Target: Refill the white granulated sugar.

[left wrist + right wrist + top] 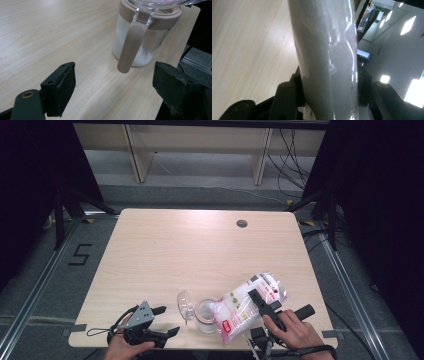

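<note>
A glass jar (201, 318) with a pinkish-brown rim stands near the table's front edge, its clear lid (184, 304) flipped open to the left. It holds some white granules (140, 56), and a brown clasp (130, 47) hangs down its side. A clear bag of white granules (245, 301) with red print lies tilted, its lower end at the jar's mouth. My right gripper (258, 301) is shut on the bag (327, 50). My left gripper (169, 320) stands open left of the jar, in the left gripper view (112, 85) pointing at it with nothing between its jaws.
The light wooden table (190, 250) has a round cable hole (242, 223) at the back right. Jar and bag sit close to the front edge. Dark stands flank the table, and a pale shelf unit (200, 145) stands beyond it.
</note>
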